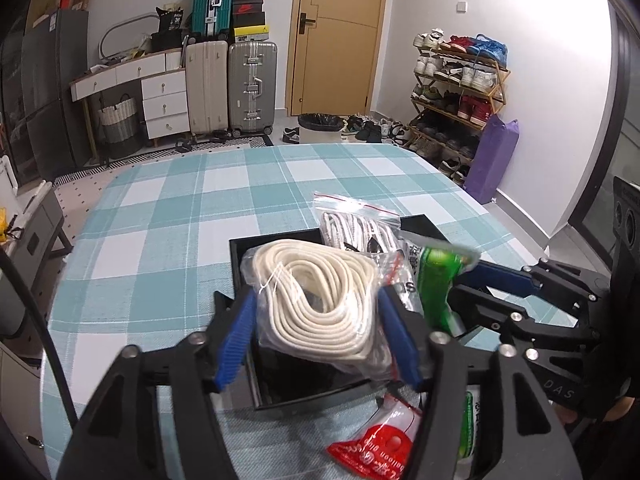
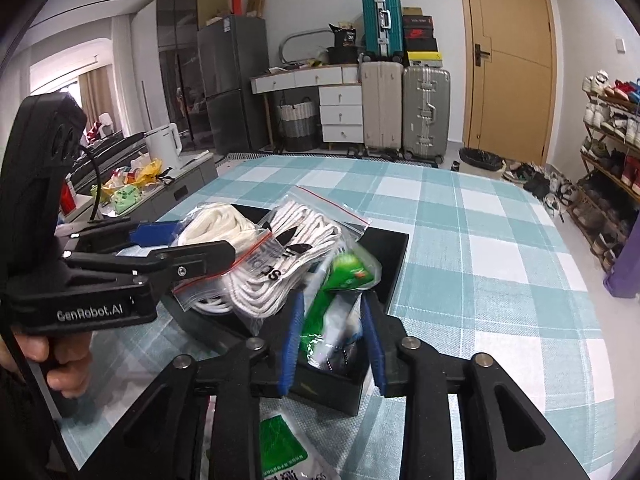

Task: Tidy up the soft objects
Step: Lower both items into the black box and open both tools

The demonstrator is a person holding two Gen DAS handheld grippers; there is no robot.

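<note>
Both grippers are black plastic with blue ribbed pads (image 1: 234, 344) and shiny round screws. The left gripper (image 2: 180, 244) says "GenRobot.AI" in white letters. A black cable runs by its bare-skinned hand (image 2: 60, 364) at nine o'clock.

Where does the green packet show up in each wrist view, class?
Left wrist view: the green packet is right of centre, upright over the black box, held by the right gripper.
Right wrist view: it is at lower centre, between that gripper's own jaws.
Shared landmark: the teal suitcase.

Teal-and-white checked tablecloth (image 1: 168, 216), black box (image 2: 394, 256), cream cord bundle (image 1: 316, 304), green packet (image 2: 340, 300), blue-padded claws.
</note>
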